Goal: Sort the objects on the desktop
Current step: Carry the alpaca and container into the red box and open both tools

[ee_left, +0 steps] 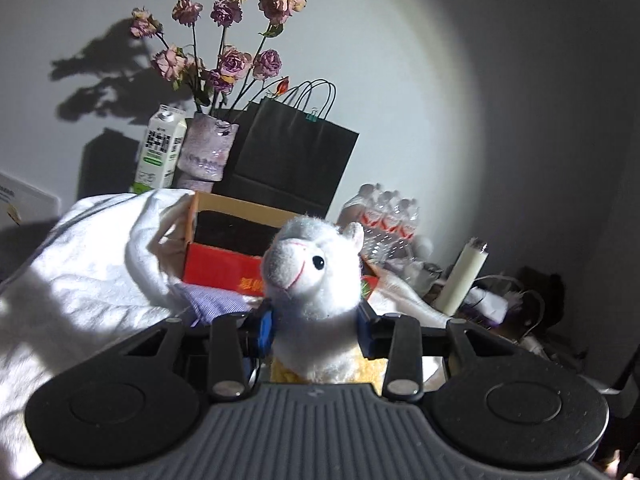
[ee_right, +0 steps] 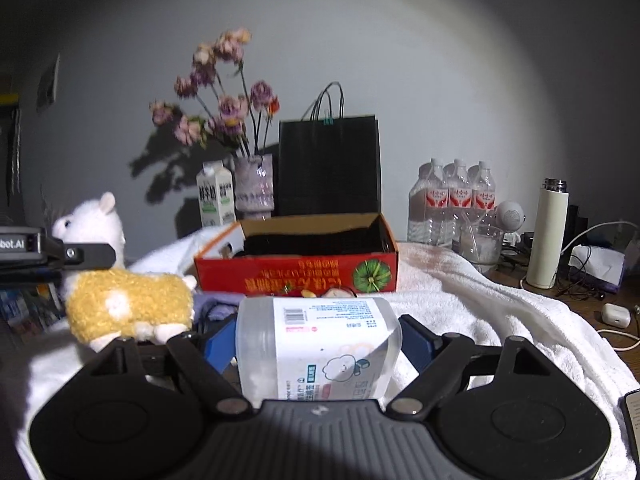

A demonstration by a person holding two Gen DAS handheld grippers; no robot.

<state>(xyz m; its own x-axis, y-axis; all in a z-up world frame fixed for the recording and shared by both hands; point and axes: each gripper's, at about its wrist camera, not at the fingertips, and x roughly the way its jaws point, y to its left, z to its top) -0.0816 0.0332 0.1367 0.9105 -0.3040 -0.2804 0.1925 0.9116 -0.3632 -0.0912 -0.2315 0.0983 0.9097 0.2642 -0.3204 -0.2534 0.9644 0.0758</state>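
A plush alpaca with a white head and yellow body is clamped at the neck between the blue pads of my left gripper. In the right wrist view the alpaca hangs at the left above the towel, with one left finger across its neck. My right gripper is shut on a clear plastic jar with a white printed label, lying sideways between the pads. Behind both stands an open red cardboard box, its dark inside showing.
A white towel covers the desk. Along the back wall stand a milk carton, a vase of dried roses, a black paper bag and water bottles. A white flask, cables and an earbud case sit right.
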